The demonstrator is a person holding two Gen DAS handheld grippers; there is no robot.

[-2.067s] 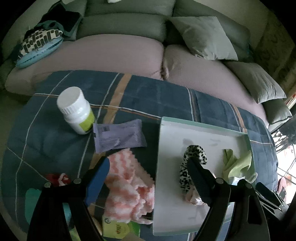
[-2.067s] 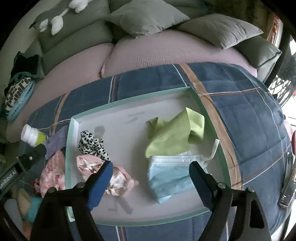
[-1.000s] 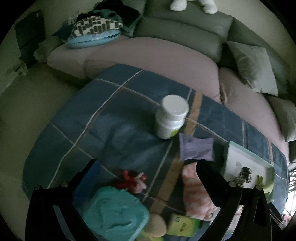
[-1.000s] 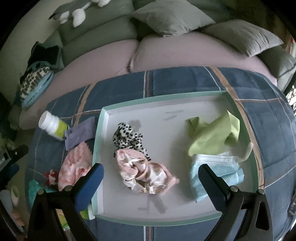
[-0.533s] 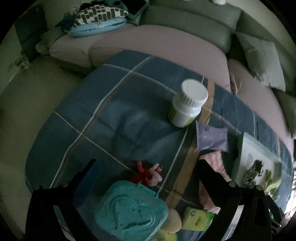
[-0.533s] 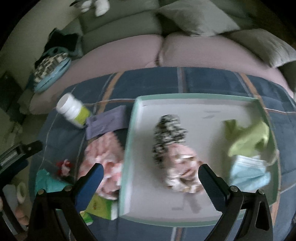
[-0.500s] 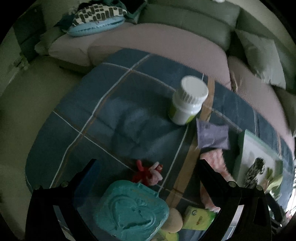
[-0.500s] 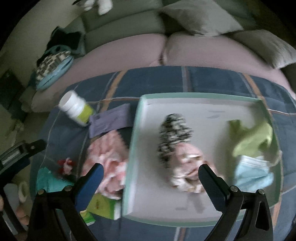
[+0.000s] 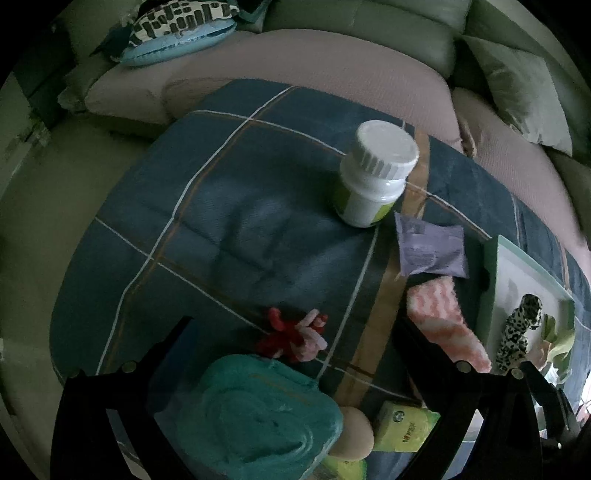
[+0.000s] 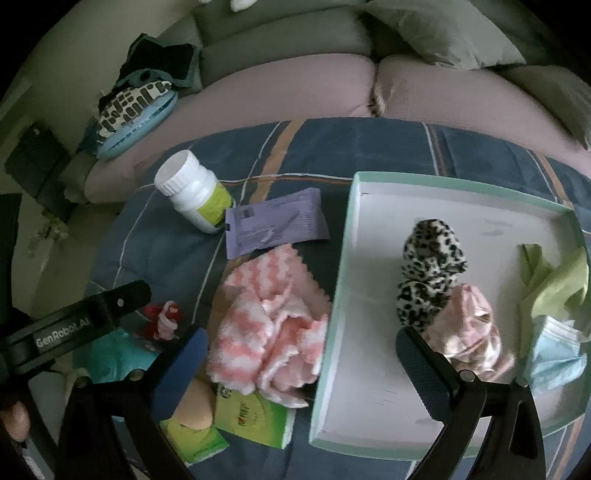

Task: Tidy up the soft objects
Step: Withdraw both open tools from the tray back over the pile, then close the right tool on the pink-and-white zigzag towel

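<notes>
A white tray with a mint rim [image 10: 352, 236] lies on the blue plaid cover. It holds a leopard scrunchie [image 10: 430, 258], a pink satin scrunchie [image 10: 471, 332], a green cloth [image 10: 554, 284] and a blue face mask [image 10: 554, 360]. Left of the tray lies a pink-and-white knitted cloth [image 10: 269, 325] [image 9: 443, 321]. My right gripper [image 10: 301, 336] hangs open above that cloth, holding nothing. My left gripper [image 9: 293, 325] is open too, over a small red-and-pink yarn piece [image 9: 291, 334] [image 10: 164, 319] and a teal soft item [image 9: 255, 410].
A white pill bottle [image 9: 373, 173] [image 10: 192, 192] stands beside a purple packet [image 9: 430, 251] [image 10: 273, 225]. A green tissue pack [image 10: 251, 417] and a beige round object [image 9: 351, 432] lie at the near edge. A sofa with grey cushions [image 10: 443, 33] runs behind.
Both grippers have swung left, away from the tray. The left one now faces the yarn piece and teal item; the right one has come over the knitted cloth. Both stayed open.
</notes>
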